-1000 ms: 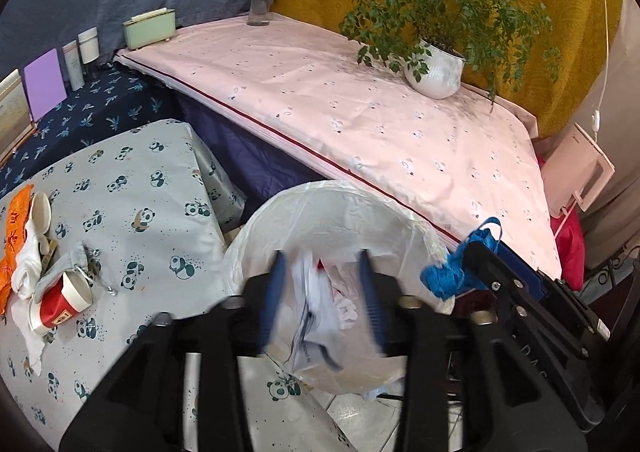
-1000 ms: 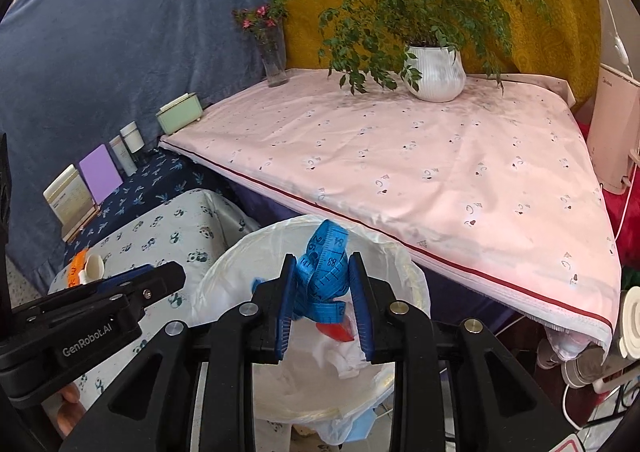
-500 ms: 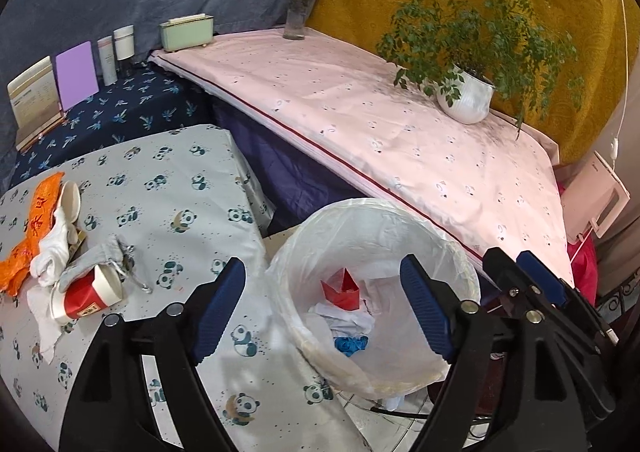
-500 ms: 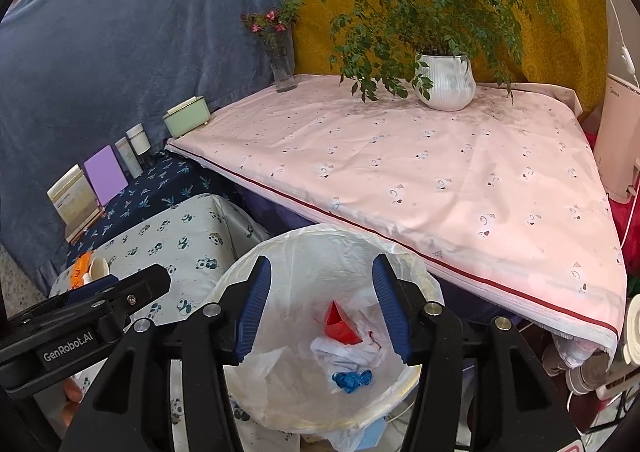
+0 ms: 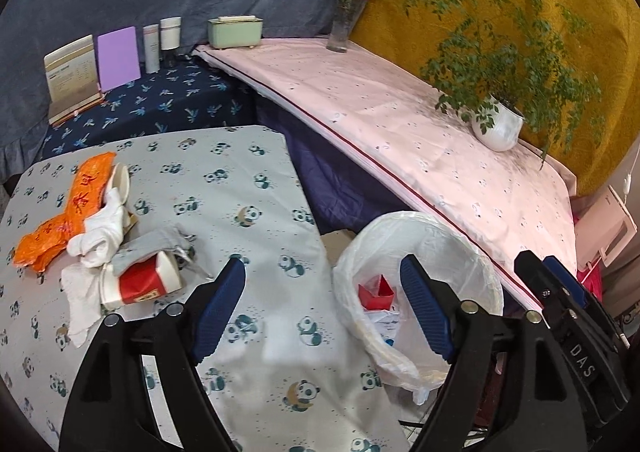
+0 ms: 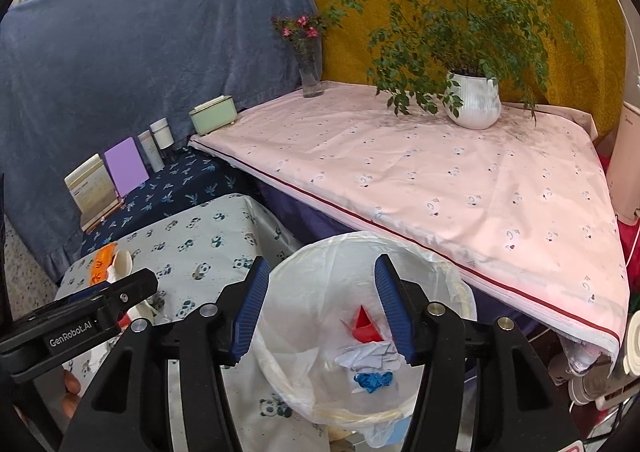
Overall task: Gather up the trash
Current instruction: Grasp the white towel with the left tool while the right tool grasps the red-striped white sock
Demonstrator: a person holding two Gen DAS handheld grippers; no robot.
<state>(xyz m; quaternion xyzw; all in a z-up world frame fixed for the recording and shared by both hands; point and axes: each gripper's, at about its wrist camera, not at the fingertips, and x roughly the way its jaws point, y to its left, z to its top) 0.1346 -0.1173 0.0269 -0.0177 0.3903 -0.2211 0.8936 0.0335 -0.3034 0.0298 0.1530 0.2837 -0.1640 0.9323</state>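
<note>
Now we're hovering both grippers w/ nothing in them. A sec ago the right gripper was pinching a blue tape measure over the bin and the left gripper had crumpled white paper. Both pieces are now lying inside the bin liner, so two items are done. The left gripper's blue pads are standing wide apart w/ only tablecloth and bin rim showing between them. The right one's are roughly half spread over the bin mouth, empty too.

We're also seeing the left view swing off the bin toward the panda-print table, now filling the lower left of the frame. We read that as heading for the next pick, though it's only our guess.

Counting what's in the bin (right view, lower centre):
- 1 red folded paper
- 1 wad of white paper
- 1 blue tape measure

Counting what's left on the table, in a pile at the left edge of the left view:
- 1 orange wrapper
- 1 red-and-white paper cup on its side
- 1 white paper cup, behind the wrapper
- white tissue, prob. 2 pieces but bunched, can't tell for sure
- 1 grey cloth-like bit

So the job looks about part-way done, w/ five or six bits left.
</note>
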